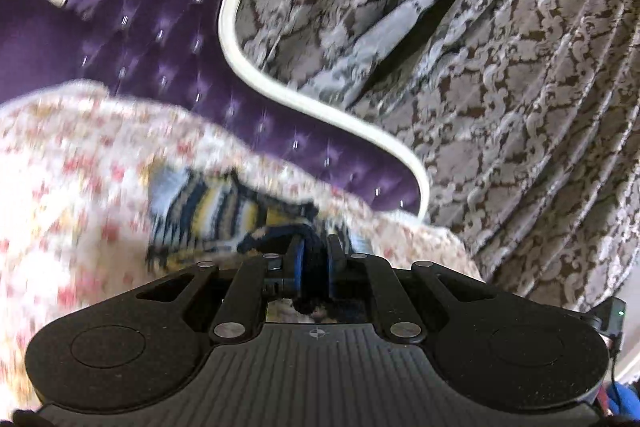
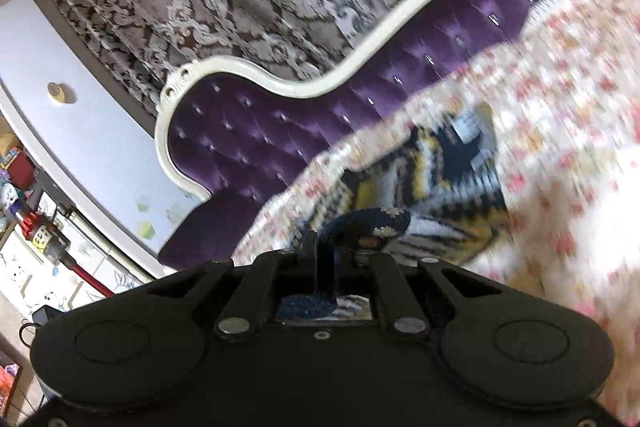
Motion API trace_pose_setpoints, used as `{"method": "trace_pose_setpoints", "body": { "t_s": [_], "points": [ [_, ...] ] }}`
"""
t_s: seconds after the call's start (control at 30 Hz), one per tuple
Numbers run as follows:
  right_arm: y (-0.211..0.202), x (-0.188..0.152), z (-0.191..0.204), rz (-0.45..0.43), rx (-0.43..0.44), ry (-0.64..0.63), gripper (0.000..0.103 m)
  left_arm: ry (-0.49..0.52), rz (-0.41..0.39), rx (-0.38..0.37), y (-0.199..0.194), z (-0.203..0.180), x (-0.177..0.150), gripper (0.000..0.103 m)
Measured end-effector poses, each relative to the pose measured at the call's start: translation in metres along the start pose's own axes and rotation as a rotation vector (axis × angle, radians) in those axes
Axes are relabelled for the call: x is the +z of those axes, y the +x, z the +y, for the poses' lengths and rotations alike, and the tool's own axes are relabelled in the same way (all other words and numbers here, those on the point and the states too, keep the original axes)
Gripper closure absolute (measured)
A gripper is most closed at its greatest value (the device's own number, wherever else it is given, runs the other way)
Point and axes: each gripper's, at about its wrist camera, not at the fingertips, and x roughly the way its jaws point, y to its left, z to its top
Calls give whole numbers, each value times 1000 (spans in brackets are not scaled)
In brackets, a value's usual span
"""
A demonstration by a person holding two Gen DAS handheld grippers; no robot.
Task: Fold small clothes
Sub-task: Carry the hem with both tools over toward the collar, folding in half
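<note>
Left gripper (image 1: 314, 255) clamps the knit's (image 1: 208, 207) navy edge. Right gripper (image 2: 328, 251) too — both over the bedspread (image 1: 72, 167).

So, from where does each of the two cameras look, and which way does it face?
Left wrist: sits behind the left hand-held gripper, looking along its fingers over the floral bedspread toward the purple headboard and curtain; its jaws pinch the striped knit garment.
Right wrist: sits behind the right hand-held gripper, facing the same bed, tilted; its jaws pinch the garment's dark edge.
Shared: garment, bedspread, headboard, curtain.
</note>
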Motion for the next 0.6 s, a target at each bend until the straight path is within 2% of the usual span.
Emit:
{"method": "trace_pose_setpoints", "body": {
  "t_s": [0.23,0.33,0.43,0.47,0.5,0.57,0.6],
  "points": [
    [43,44,-8,-39,0,-57,88,69,-119,27,29,-5,48,100],
    [67,52,-19,-30,-11,-53,88,131,-127,55,45,-2,54,99],
    [82,52,-32,-14,-29,-35,88,195,-69,72,59,3,46,95],
    [84,52,-36,-12,-34,-27,88,215,-48,78,63,5,41,81],
    [87,51,-41,-11,-42,-19,88,241,-17,88,68,8,32,61],
    [90,49,-49,-8,-53,0,88,288,56,96,76,15,12,50],
    [90,47,-53,-7,-57,13,88,306,96,97,80,18,2,50]
  ]
}}
